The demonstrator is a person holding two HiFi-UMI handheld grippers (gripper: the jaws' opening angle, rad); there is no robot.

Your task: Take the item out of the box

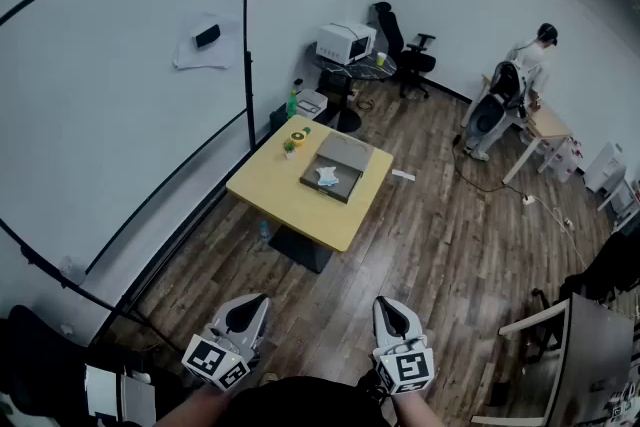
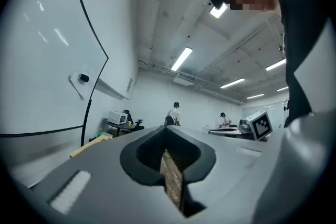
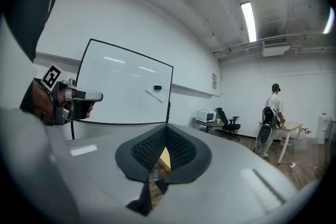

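A big whiteboard [image 1: 120, 85] stood at the left over the wooden floor [image 1: 440, 215]. Beyond it was a yellow counter [image 1: 275, 190] carrying an open flat box [image 1: 345, 160]. The left tongs [image 1: 256, 301] and right tongs [image 1: 386, 305] were pinched together, empty, well apart from the counter. A small white item [image 1: 327, 177] lay inside the box.

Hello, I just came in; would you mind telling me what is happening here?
A person stands well back from the yellow table, holding a gripper in each hand. The left gripper and the right gripper are both shut and empty, pointing roughly level toward the table. The open box sits on the table with the pale item inside it, not yet taken out.
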